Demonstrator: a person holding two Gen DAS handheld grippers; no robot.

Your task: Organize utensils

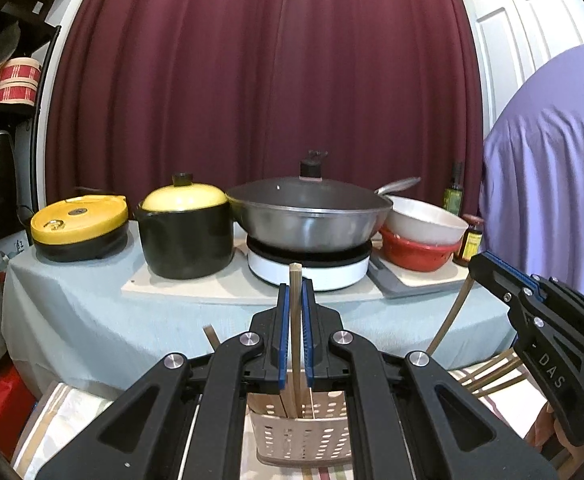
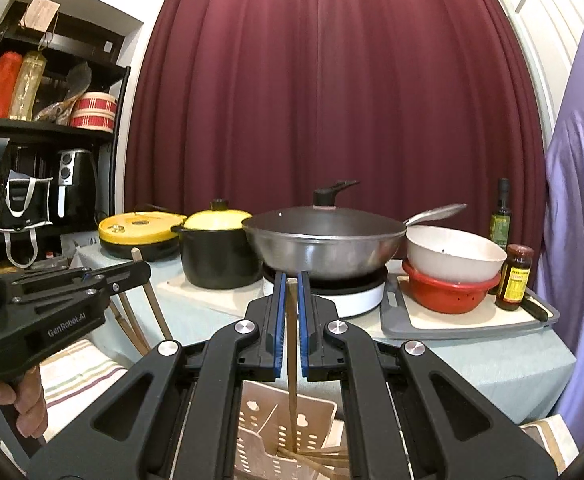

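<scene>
Gripping chopsticks [image 1: 294,320] over holder [image 1: 304,440]

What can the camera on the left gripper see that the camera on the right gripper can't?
Only the left wrist view shows the right gripper from the side and loose chopsticks under it. Only the right wrist view shows the left gripper from the side, the hand holding it, and a black bag by the shelf. Both show a chopstick clamped in the gripper over the perforated holder, plus the wok, the yellow-lidded pot and the red curtain.
</scene>
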